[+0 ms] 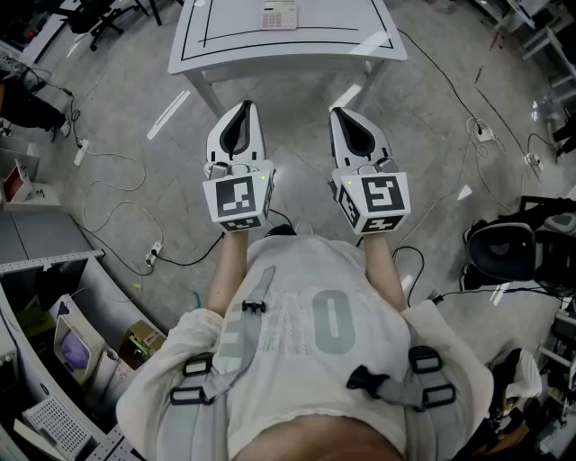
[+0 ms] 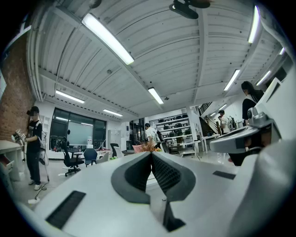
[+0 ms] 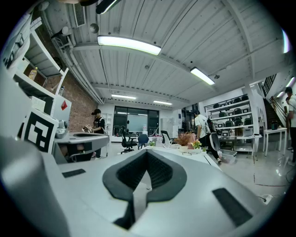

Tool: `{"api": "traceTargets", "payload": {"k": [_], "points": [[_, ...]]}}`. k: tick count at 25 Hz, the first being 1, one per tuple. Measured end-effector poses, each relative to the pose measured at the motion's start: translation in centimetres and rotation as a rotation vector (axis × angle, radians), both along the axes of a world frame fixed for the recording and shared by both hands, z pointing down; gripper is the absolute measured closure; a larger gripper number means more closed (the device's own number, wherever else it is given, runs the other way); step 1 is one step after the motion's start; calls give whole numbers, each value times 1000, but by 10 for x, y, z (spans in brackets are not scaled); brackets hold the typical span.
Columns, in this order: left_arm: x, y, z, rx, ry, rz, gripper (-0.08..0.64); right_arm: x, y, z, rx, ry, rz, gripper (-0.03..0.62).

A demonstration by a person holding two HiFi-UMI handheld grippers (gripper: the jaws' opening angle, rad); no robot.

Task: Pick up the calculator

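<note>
The calculator (image 1: 279, 15) is a small pale slab lying on the white table (image 1: 225, 49) at the top of the head view, far ahead of both grippers. My left gripper (image 1: 242, 110) is held level in front of the person's chest, jaws shut with nothing between them. Beside it, my right gripper (image 1: 340, 114) is also level and shut, empty. In the left gripper view the left gripper (image 2: 151, 153) has its dark pads meeting at the tip. The right gripper view shows the right gripper (image 3: 147, 152) with its pads closed the same way. Neither gripper view shows the calculator.
The table has a black line border and stands on a grey floor. Cables (image 1: 117, 216) trail over the floor on the left and right. Shelving and boxes (image 1: 54, 360) crowd the lower left; a black bag (image 1: 504, 248) sits at right. People (image 2: 33, 143) stand in the room.
</note>
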State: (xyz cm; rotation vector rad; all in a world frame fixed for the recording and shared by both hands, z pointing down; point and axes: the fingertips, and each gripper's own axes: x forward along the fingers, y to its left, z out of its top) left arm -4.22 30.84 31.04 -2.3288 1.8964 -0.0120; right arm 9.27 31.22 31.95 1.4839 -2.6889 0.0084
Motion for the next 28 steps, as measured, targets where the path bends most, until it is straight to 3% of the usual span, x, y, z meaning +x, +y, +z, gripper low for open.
{"api": "traceTargets", "payload": {"k": [10, 15, 22, 28], "points": [[4, -12, 2, -1, -11, -19, 540, 14, -14, 8, -38, -42, -9, 589], [4, -9, 2, -9, -43, -19, 540, 3, -16, 14, 1, 96, -1, 588], [-26, -1, 12, -73, -44, -110, 540, -18, -14, 22, -58, -1, -65, 588], [-28, -37, 16, -36, -21, -78, 540, -16, -41, 26, -61, 1, -51, 588]]}}
